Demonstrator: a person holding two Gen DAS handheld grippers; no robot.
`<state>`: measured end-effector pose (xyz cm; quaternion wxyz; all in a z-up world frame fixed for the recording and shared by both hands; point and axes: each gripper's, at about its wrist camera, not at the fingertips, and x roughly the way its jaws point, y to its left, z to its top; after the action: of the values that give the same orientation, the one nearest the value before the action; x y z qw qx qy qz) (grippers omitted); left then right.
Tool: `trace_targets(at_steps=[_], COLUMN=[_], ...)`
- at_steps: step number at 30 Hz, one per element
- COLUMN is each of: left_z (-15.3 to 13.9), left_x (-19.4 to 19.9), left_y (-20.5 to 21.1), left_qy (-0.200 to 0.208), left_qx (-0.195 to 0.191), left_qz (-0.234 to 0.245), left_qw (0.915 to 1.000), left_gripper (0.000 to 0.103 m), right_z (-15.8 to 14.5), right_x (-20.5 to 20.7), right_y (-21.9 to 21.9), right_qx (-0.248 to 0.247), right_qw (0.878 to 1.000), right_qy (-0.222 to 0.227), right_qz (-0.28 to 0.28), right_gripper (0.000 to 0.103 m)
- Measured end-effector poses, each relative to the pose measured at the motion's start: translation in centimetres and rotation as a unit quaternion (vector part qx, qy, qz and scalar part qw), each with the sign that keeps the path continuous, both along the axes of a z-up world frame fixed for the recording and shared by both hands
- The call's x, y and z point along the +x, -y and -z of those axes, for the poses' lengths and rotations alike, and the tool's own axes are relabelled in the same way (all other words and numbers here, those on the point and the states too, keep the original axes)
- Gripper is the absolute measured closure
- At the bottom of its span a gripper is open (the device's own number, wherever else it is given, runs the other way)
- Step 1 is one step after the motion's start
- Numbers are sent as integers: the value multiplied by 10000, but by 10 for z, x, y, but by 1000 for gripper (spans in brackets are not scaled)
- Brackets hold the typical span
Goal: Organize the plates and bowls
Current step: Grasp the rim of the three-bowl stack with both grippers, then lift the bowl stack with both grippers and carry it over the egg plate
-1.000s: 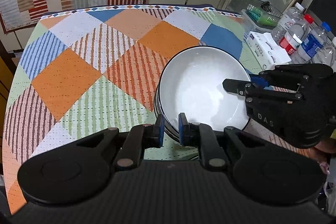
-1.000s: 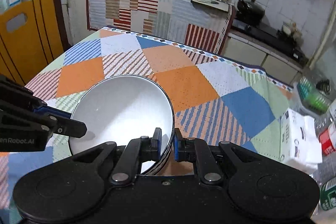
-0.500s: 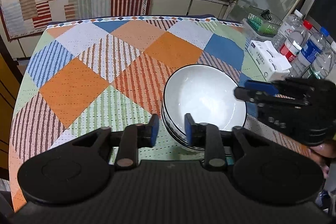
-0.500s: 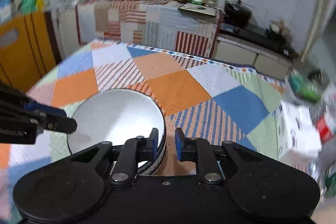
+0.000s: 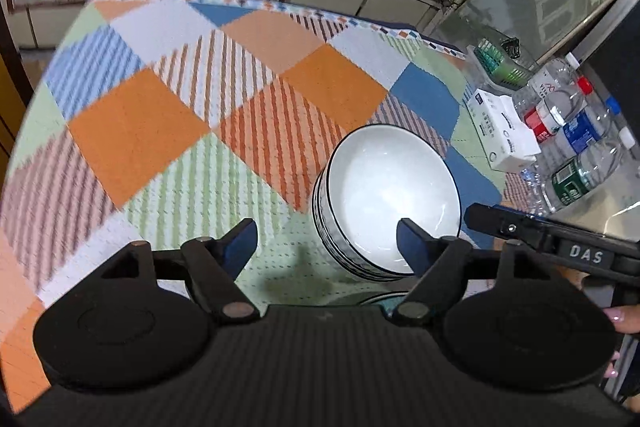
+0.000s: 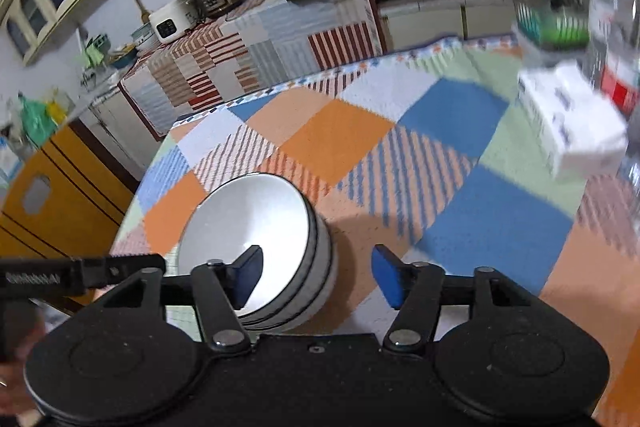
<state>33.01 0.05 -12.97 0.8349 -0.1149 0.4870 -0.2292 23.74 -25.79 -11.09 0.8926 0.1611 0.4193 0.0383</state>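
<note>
- Kitchen behind, with covered counters and a stove; in front, a table under a patchwork tablecloth [image 5: 132,131] of orange, blue and green squares.
- Near the table's close edge: a stack of bowls [image 5: 386,203], white with dark rims, standing upright, mouths facing up.
- Round, so no real long axis; only the stacking axis, which is vertical. Slight tilt in both views probably from the fisheye lens.
- Just below the stack in the left wrist view, partly hidden by the gripper body: a dark-rimmed edge [image 5: 384,298], maybe a plate; cannot tell for sure.
- Left gripper [image 5: 326,245]: jaws opening now, already wide apart, holding nothing. A second ago nearly closed at the near rim of the stack; now one finger in front of the rim, the other over bare cloth, neither pressing.
- Right gripper [image 6: 317,271]: also opening, also holding nothing. Before, closed at the stack's rim; now one finger in front of the bowl's inside, the other out over the cloth, stack between them but not clamped.
- Both cameras now further back from the stack than one second ago.
- Meaning for the task, as a judgement: stack just released and set down, so this placing seems finished; next item probably to be fetched.
- To the side, well apart from the stack: a tissue pack [image 5: 502,129] and water bottles [image 5: 568,131].
</note>
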Motion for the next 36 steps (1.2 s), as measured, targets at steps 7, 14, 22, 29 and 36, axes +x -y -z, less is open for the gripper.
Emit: trace_targets(at_steps=[7,14,22,29,36], left_z=[39,68,83,92,96], left_x=[16,25,29,29,29], left_y=[-11,-19,-12,-6,-12], left_qy=[-707,-972,-1026,-1157,-1159], left_qx=[-750,-1149,-1525,-1778,-1886], left_qz=[-231,-436,-446,-480,-477], left_qw=[9944,9876,9820,9761,9740], left_gripper=[25,30,66,71,69], right_z=[24,58,80,84,95], right_x=[22,48,55,58,66], right_y=[9,10,7,5,3], right_qx=[790,884,1358,1579,1780], right_qw=[9940,9849,9760,9769,9754], right_qy=[-588,-1278,-1504,-1266,-1189], right_qz=[466,767,802,685,518], right_gripper=[29,29,36,45,35])
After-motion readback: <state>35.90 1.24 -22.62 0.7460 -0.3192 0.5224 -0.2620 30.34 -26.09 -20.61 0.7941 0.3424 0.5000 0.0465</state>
